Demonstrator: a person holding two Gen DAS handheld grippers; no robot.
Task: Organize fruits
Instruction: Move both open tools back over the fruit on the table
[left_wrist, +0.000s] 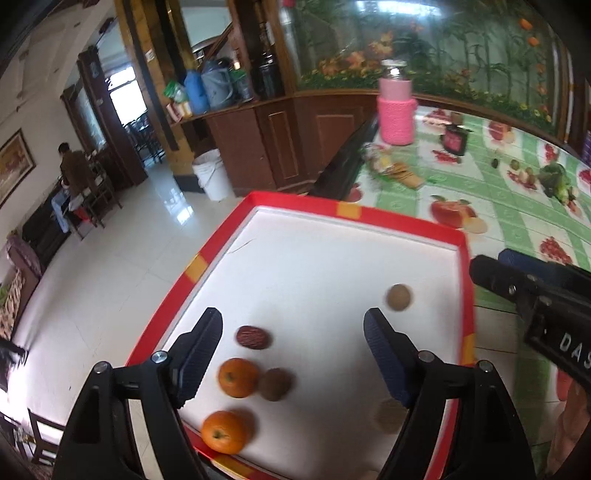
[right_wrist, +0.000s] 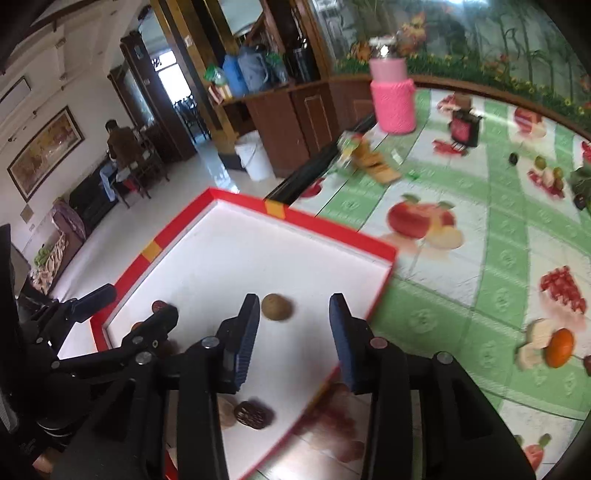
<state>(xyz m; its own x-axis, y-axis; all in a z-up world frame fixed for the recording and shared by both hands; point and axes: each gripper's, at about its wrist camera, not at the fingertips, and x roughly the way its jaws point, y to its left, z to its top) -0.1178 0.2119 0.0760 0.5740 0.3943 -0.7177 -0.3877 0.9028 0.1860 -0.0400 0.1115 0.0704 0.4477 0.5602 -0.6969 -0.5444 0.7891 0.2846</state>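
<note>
A red-rimmed tray with a white floor lies at the table's corner. On it are two oranges, a wrinkled red date and round brown fruits. My left gripper hovers above them, jaws wide open, holding nothing. My right gripper is open over the tray's right part. A brown fruit lies on the tray just past its left finger, untouched. Below its fingers rests a dark date. Another orange sits on the tablecloth to the right.
A pink knitted jar, a dark box and snack packets stand on the fruit-print tablecloth behind the tray. More small fruits lie far right. A white bucket stands on the tiled floor, and a person sits far left.
</note>
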